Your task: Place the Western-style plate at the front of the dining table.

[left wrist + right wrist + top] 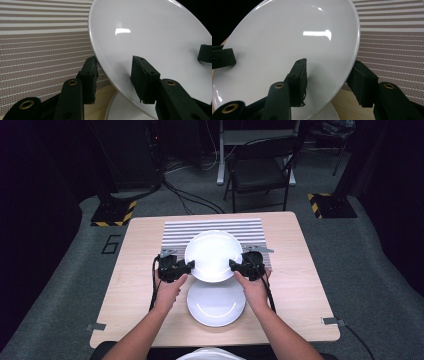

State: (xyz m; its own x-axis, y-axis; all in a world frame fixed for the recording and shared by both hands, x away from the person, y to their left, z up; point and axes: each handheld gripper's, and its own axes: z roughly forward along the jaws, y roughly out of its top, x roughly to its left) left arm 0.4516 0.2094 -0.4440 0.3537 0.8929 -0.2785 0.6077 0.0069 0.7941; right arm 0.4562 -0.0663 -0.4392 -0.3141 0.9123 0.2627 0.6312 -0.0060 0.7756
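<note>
High view first: I hold a round, glossy white ceramic plate (213, 255) lifted between both tools, my left gripper (184, 268) on its left rim and my right gripper (236, 265) on the opposite rim, so the weight is shared and the smooth dish stays balanced. Each pair of jaws straddles the thin rim, one jaw above and one below; they look closed onto it. It hangs over the near edge of a grey-and-white striped woven placemat (177, 232), partly above a second white plate (216, 304) lying flat on the pale wooden table (135, 265), as if just unstacked.
</note>
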